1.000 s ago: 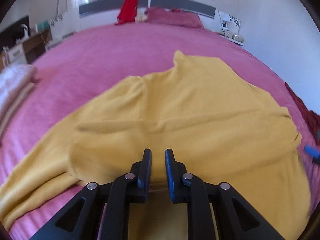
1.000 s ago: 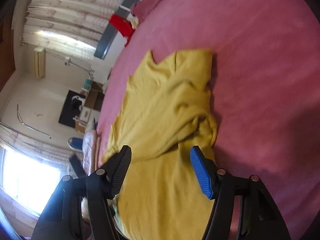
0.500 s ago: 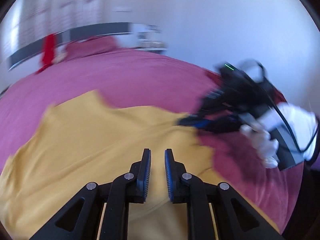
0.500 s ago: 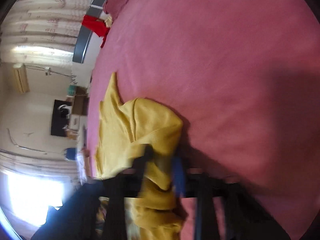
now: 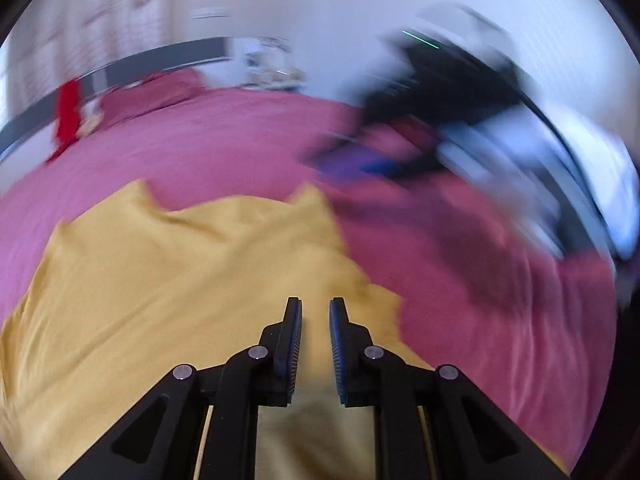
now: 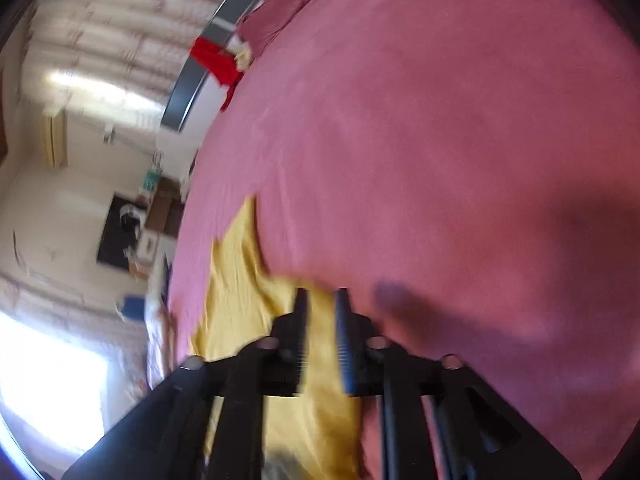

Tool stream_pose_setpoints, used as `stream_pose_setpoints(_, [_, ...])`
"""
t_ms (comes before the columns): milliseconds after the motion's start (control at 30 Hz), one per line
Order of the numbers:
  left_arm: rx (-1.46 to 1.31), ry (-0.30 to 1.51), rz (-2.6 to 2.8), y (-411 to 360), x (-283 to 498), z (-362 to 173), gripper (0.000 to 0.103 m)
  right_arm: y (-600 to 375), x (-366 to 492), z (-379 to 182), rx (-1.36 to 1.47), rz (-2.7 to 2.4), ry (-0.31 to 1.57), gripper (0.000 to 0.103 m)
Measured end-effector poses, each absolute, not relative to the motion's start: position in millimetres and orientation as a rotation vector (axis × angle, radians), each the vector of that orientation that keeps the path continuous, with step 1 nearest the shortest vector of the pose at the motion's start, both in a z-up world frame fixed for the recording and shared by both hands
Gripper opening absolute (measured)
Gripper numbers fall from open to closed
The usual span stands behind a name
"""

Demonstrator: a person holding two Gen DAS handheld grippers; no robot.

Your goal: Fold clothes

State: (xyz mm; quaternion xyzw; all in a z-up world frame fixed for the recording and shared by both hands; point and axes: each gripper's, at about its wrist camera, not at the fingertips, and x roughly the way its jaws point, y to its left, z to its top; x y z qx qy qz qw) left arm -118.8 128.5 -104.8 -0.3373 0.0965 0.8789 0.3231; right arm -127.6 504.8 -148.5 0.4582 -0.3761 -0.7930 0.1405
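Risk: right tongs (image 6: 321,320) opening, yellow garment (image 6: 240,288) fold may slump; left tongs (image 5: 315,332) narrowly parted, empty

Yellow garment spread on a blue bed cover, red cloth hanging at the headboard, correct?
Not quite: the bed cover is pink, not blue, as the left wrist view shows. The yellow garment does lie spread on it, and the red cloth does hang at the headboard.

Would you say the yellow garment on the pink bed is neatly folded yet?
Not yet: the yellow garment lies rumpled on the pink bed, with uneven edges and a pointed corner sticking out.
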Motion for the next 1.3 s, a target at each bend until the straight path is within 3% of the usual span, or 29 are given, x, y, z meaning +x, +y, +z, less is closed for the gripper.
stream_pose_setpoints(67, [-0.924, 0.149, 2.398, 104.3, -135.4, -100.3, 0.013, 504.8, -92.0, -148.7, 1.372, -2.312, -1.053, 0.059])
stream_pose_setpoints(167, [-1.028, 0.055, 2.493, 78.9, -159.2, -107.0, 0.013, 502.0, -41.8, -159.1, 1.389, -2.267, -1.090, 0.059])
stream_pose_setpoints(267, [-1.168, -0.075, 2.521, 58.1, -175.3, -125.0, 0.014, 480.2, -12.8, -165.3, 1.414, -2.285, -0.970, 0.059])
stream_pose_setpoints(367, [-1.196, -0.165, 2.507, 49.5, -176.4, -137.8, 0.014, 447.6, -3.9, -166.4, 1.469, -2.349, -0.725, 0.050])
stream_pose_setpoints(533, [-1.176, -0.166, 2.502, 53.0, -179.0, -141.4, 0.017, 418.3, -13.8, -162.2, 1.428, -2.487, -0.500, 0.038])
stream_pose_setpoints(600, [-1.172, -0.187, 2.496, 50.6, -183.1, -145.3, 0.017, 410.0, -19.6, -160.9, 1.430, -2.502, -0.483, 0.014])
stream_pose_setpoints(800, [-1.163, -0.245, 2.477, 42.4, -191.1, -153.0, 0.017, 408.8, -0.2, -141.9, 1.396, -2.576, -0.554, 0.012])
stream_pose_setpoints(867, [-1.162, -0.258, 2.472, 29.1, -184.1, -151.0, 0.017, 413.9, 6.0, -144.3, 1.435, -2.611, -0.579, 0.003])
stream_pose_setpoints(933, [-1.161, -0.271, 2.466, 25.0, -182.7, -150.3, 0.017, 416.9, 6.2, -157.2, 1.511, -2.606, -0.572, 0.003])
stream_pose_setpoints(1067, [-1.157, -0.298, 2.454, 18.6, -180.3, -148.6, 0.017, 433.9, 12.4, -148.7, 1.416, -2.592, -0.774, 0.008])
stream_pose_setpoints(1200, [-1.157, -0.282, 2.459, 18.6, -179.5, -147.6, 0.017, 406.5, -14.3, -117.4, 1.242, -2.588, -0.610, 0.008])
stream_pose_setpoints(1300, [-1.156, -0.283, 2.457, 17.5, -179.0, -147.2, 0.017, 387.4, -61.1, -132.9, 1.349, -2.506, -0.480, 0.007])
